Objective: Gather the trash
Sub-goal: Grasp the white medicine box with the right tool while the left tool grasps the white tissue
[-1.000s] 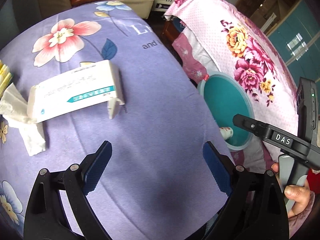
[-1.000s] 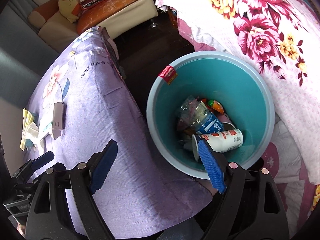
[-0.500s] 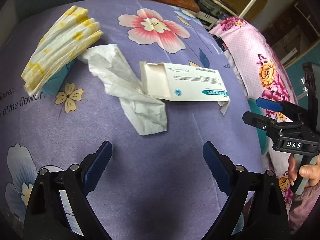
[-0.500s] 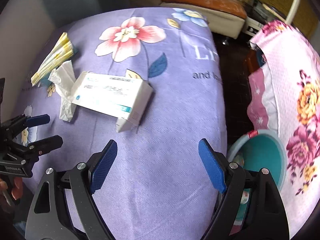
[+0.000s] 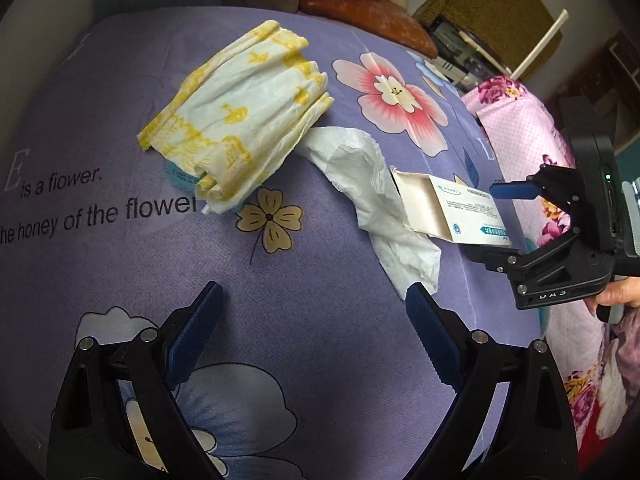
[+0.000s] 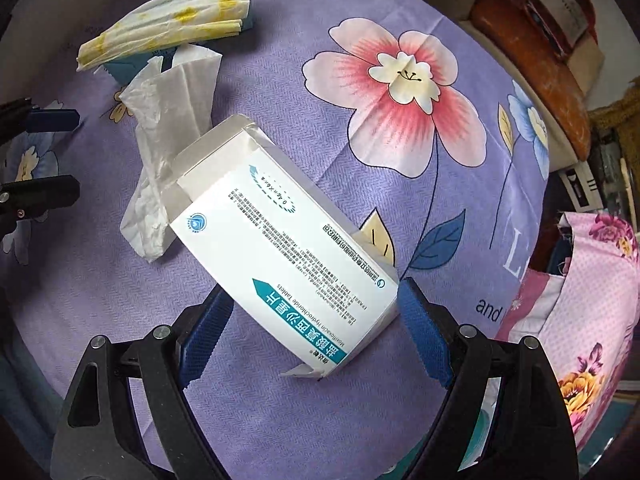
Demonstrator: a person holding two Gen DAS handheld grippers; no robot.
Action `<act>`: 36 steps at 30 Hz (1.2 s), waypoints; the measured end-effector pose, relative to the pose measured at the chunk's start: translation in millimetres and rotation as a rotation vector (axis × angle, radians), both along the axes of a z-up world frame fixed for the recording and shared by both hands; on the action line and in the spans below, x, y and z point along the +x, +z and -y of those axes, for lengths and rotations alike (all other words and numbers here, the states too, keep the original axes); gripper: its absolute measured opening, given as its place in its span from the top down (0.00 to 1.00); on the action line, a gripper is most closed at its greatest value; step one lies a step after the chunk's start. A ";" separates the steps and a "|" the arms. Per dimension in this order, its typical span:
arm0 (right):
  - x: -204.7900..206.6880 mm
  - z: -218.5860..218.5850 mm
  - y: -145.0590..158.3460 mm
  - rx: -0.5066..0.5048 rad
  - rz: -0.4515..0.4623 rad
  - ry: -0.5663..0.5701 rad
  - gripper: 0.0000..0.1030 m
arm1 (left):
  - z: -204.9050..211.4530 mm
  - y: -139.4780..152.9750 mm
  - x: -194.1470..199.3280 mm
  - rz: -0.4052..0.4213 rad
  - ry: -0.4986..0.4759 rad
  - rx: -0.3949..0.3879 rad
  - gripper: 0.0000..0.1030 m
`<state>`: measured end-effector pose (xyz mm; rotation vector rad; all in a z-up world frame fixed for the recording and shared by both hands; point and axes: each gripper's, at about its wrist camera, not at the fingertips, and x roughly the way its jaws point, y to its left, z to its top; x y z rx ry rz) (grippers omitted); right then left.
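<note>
Lying flat on the purple flowered cloth [image 6: 280, 80], the white medicine box [image 6: 288, 252] has its near end between the spread blue pads of the right gripper [image 6: 308, 336], which stands open around it without pressing. A crumpled tissue [image 6: 168, 128] touches the box's open far end, and a folded yellow-and-white wrapper [image 6: 176, 24] lies just beyond that. The left gripper [image 5: 316, 340] hangs open and empty over bare cloth, near the tissue [image 5: 372, 200]. A pink floral cover [image 6: 580, 320] drapes beside the cloth; an orange cushion [image 6: 540, 64] sits behind.
</note>
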<state>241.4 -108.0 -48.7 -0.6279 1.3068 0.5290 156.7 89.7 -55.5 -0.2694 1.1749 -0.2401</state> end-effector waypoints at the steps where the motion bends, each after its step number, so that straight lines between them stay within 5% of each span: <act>1: 4.2 -2.1 -1.1 -0.002 -0.004 0.009 0.21 | -3.3 -0.9 -0.6 -0.003 0.003 -0.003 0.10; 10: 37.2 -9.7 -9.5 0.097 -0.098 -0.036 0.22 | -9.9 -2.7 0.3 -0.001 0.003 -0.021 0.08; 15: 35.9 -4.9 -3.4 0.149 -0.093 -0.102 0.39 | -3.2 -3.0 3.9 -0.003 0.000 -0.030 0.06; 23: 11.5 41.0 5.8 0.272 -0.085 -0.313 0.45 | 28.0 0.3 4.5 0.003 -0.043 -0.040 0.06; 33: -34.0 101.2 10.8 0.429 -0.062 -0.541 0.46 | 67.2 -2.1 31.9 0.054 -0.023 0.056 0.07; 36: -45.8 110.8 13.6 0.449 -0.035 -0.585 0.46 | 79.6 -5.7 36.2 0.067 -0.050 0.126 0.15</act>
